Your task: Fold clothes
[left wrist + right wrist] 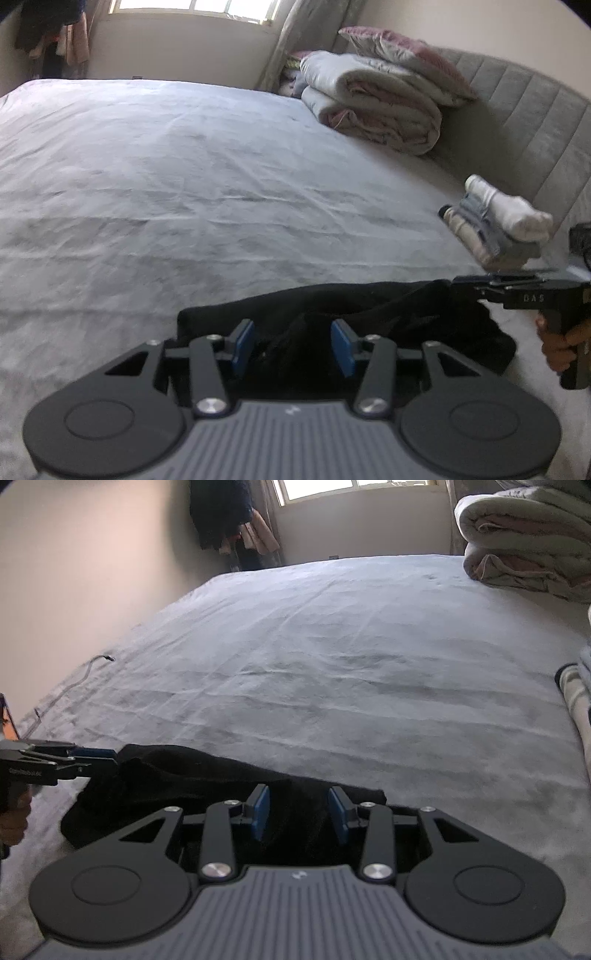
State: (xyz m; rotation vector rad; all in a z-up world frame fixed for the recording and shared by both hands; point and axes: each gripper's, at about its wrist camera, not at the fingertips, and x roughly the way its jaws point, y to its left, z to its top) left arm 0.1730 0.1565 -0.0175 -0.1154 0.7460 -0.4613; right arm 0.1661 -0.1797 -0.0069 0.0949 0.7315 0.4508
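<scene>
A black garment (369,306) (184,775) lies in a flattened strip on the pale grey bed sheet (184,184) (351,664), near the front edge. My left gripper (293,345) hovers over the garment's left end, its blue pads (243,343) apart, with the cloth lying under the gap and not pinched. My right gripper (299,814) stands the same way over the right end, pads (338,814) apart above the dark cloth. Each gripper also shows from the side in the other view: the right gripper (465,282) and the left gripper (103,757), both at the garment's edge.
A small pile of folded clothes (495,229) sits by the padded headboard (535,129). A rolled quilt with a pillow on top (373,107) (528,542) lies at the far corner. Dark clothes (229,517) hang by the window. A thin cable (92,664) lies on the sheet's left edge.
</scene>
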